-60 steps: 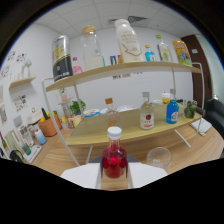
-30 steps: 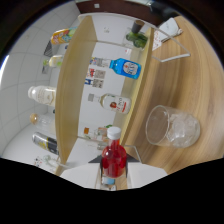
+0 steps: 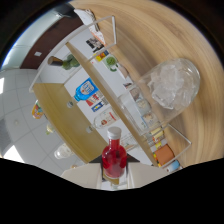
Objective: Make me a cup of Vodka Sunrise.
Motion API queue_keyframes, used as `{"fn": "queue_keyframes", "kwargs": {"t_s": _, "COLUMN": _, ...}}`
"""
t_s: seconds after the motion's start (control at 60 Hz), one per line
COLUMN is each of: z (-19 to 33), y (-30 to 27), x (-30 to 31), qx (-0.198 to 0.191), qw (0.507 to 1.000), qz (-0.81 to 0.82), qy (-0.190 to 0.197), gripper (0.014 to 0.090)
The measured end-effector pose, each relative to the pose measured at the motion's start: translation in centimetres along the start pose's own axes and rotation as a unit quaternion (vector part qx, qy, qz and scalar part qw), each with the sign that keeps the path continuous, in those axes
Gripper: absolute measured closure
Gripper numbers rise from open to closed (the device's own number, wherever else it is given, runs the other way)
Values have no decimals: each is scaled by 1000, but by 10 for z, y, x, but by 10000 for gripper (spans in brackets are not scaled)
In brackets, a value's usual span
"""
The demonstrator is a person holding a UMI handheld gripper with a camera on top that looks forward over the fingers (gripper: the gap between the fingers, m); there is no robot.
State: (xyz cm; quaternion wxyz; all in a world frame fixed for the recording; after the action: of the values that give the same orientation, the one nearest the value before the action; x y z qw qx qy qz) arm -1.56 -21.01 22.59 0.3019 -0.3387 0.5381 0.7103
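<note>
Gripper (image 3: 114, 175) clenched on the red bottle (image 3: 113, 159), white cap pointing ahead, the whole view tipped hard over. Beyond the cap and off to one side sits the glass (image 3: 172, 84), full of ice, on the wooden table (image 3: 150, 30). Best bring the neck over the rim first, then pour slowly.

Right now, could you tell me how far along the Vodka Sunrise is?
Done, it seems: the glass already holds ice. In hand: the claw is shut on a red bottle, cap on, and the view is tipped over towards the glass. Left: nothing red shows in the glass, so that pour is not yet done. Whether vodka or juice went in, I cannot tell.
</note>
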Motion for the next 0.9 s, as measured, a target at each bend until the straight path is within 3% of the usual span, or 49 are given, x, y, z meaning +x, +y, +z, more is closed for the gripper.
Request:
{"fn": "queue_keyframes", "kwargs": {"t_s": 0.25, "z": -1, "y": 5, "x": -2, "qx": 0, "qw": 998, "qz": -54, "qy": 19, "gripper": 705}}
{"fn": "queue_keyframes", "kwargs": {"t_s": 0.467, "z": 9, "y": 37, "x": -16, "qx": -13, "qw": 954, "qz": -293, "qy": 62, "gripper": 705}}
{"fn": "queue_keyframes", "kwargs": {"t_s": 0.617, "z": 21, "y": 70, "x": -20, "qx": -21, "qw": 844, "qz": -527, "qy": 94, "gripper": 702}}
{"fn": "queue_keyframes", "kwargs": {"t_s": 0.7, "z": 26, "y": 72, "x": -7, "qx": -8, "qw": 750, "qz": -650, "qy": 124, "gripper": 704}}
{"fn": "queue_keyframes", "kwargs": {"t_s": 0.9, "z": 29, "y": 59, "x": 74, "qx": -37, "qw": 589, "qz": -787, "qy": 182, "gripper": 704}}
